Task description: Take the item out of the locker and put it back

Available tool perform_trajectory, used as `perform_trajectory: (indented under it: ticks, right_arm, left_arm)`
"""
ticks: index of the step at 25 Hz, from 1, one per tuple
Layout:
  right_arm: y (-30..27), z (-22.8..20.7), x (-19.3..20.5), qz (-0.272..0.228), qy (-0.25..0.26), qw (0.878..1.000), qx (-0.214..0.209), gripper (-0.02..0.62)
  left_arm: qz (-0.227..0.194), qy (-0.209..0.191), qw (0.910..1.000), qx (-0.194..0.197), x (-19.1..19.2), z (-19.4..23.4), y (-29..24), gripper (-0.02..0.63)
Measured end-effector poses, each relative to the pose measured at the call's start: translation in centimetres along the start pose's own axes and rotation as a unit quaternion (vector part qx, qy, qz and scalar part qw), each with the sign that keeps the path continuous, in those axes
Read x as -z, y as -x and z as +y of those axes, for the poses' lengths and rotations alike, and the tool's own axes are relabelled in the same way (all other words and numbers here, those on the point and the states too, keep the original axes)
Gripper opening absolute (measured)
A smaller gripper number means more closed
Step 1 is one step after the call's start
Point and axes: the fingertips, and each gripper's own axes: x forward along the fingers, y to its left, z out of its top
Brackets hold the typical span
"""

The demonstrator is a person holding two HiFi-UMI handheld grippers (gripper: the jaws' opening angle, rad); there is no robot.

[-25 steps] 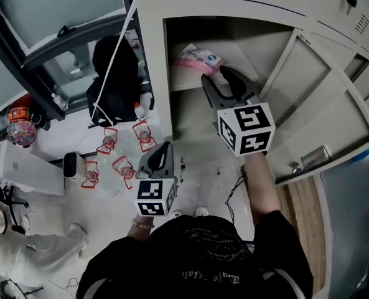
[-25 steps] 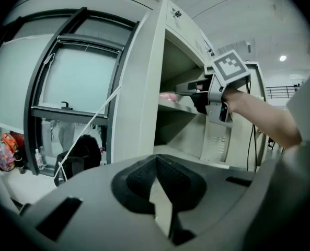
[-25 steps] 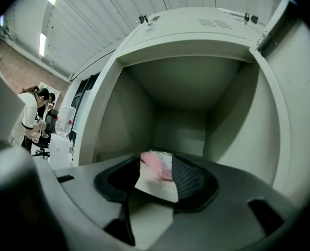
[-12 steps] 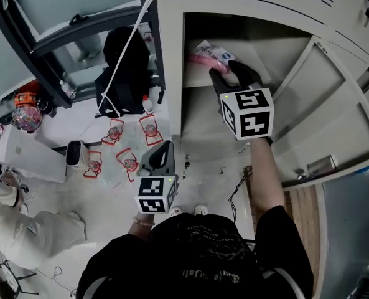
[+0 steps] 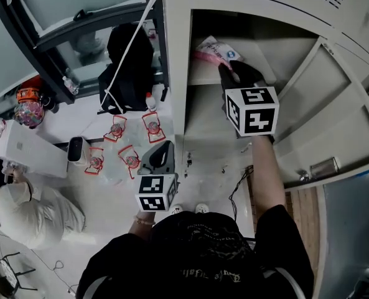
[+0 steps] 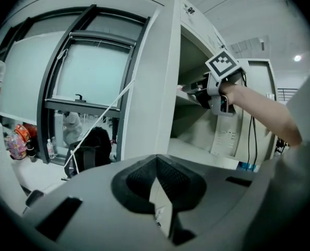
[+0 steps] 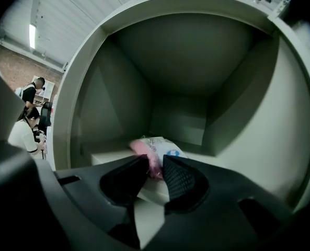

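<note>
1. Right claw (image 7: 156, 167) is closing, its pads pinching the near end of the pink packet (image 7: 160, 146) just ahead, at the shelf's (image 7: 108, 157) front edge.
2. Locker (image 7: 249, 114) room above and beyond it is open.
3. Left claw (image 6: 156, 166) is together and empty.

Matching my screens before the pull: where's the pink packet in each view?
Head view: pink packet top centre, on the locker shelf.
Left gripper view: not discernible; shelf right of centre.
Right gripper view: centre, between the right hand-held gripper's closing jaws, on the shelf.
Shared landmark: the locker shelf.
</note>
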Motion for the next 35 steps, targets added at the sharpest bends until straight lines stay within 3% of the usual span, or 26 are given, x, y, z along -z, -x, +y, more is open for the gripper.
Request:
perform_trajectory:
  ticks: [16,35]
  right_arm:
    - [2.2,0.1,-1.9,-0.086,0.019,0.995,0.042,0.038]
    - [10.3,2.2,-0.1,-0.109,0.037,0.99,0.087,0.035]
  left_arm:
    - [-0.004,0.01,0.9998,0.019,-0.1,-0.3,0.2,0.008]
    - [-0.002,-0.017,0.9971,0.075,1.2,-3.2,1.4,0.008]
